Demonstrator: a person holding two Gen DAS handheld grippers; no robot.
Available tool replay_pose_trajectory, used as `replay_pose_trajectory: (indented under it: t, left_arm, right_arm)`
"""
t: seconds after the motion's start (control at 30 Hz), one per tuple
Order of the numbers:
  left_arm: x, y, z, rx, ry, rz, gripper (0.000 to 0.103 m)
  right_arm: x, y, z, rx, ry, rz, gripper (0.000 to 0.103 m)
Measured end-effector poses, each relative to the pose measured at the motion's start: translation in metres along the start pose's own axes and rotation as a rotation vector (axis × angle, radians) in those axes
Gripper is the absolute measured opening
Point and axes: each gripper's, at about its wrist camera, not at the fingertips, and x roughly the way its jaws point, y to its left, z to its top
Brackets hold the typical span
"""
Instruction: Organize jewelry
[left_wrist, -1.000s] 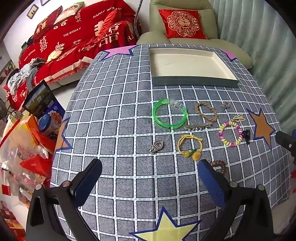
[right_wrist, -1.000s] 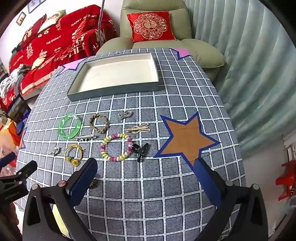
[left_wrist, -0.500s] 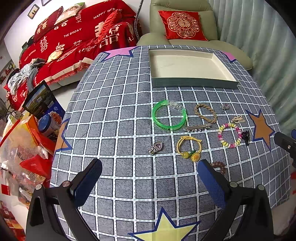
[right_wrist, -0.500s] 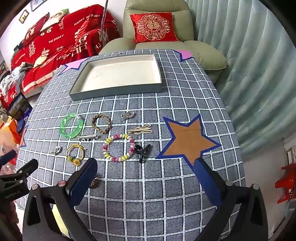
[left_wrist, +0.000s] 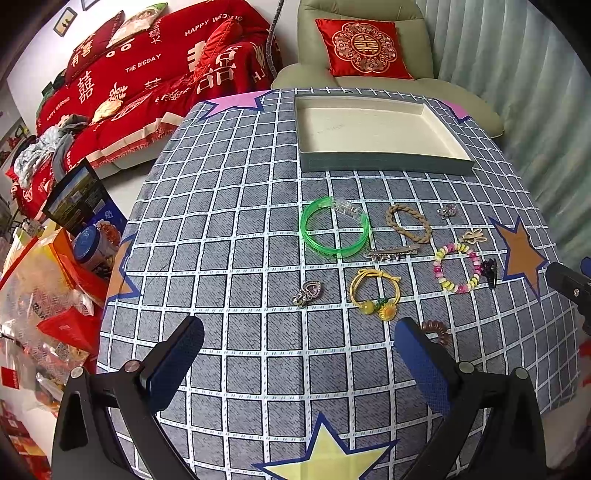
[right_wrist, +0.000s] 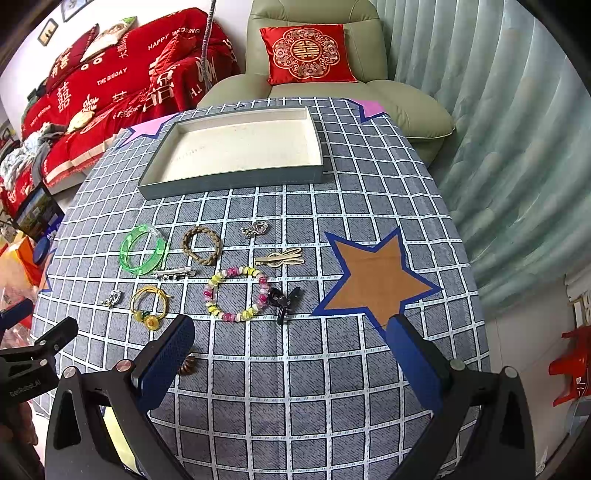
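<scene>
At the upper left of both views, the red blanket with white lettering (left_wrist: 155, 70) over the sofa reads "HAPPY WEDDING" and "THE BIGDAY", alongside large white double-happiness characters. The same character sits in gold at the centre of the red embroidered cushion (right_wrist: 308, 53) on the armchair, top middle of the frame. At the lower left edge of the right wrist view, the black gripper body (right_wrist: 27, 373) bears small pale lettering, too blurred to read surely.

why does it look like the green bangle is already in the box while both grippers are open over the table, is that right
Not quite. The green bangle lies on the checked tablecloth, in front of the box, which holds nothing; the left wrist view shows it. The left gripper and right gripper are indeed open.
</scene>
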Motion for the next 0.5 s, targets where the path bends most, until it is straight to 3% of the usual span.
replay_pose_trajectory:
  t: [0.5]
  left_arm:
    - [0.0016,-0.0023,0.0006,0.003,0.006,-0.005,0.103]
  right_arm:
    - [0.0018,-0.0002,0.0005,-0.002,0.007,-0.004,0.103]
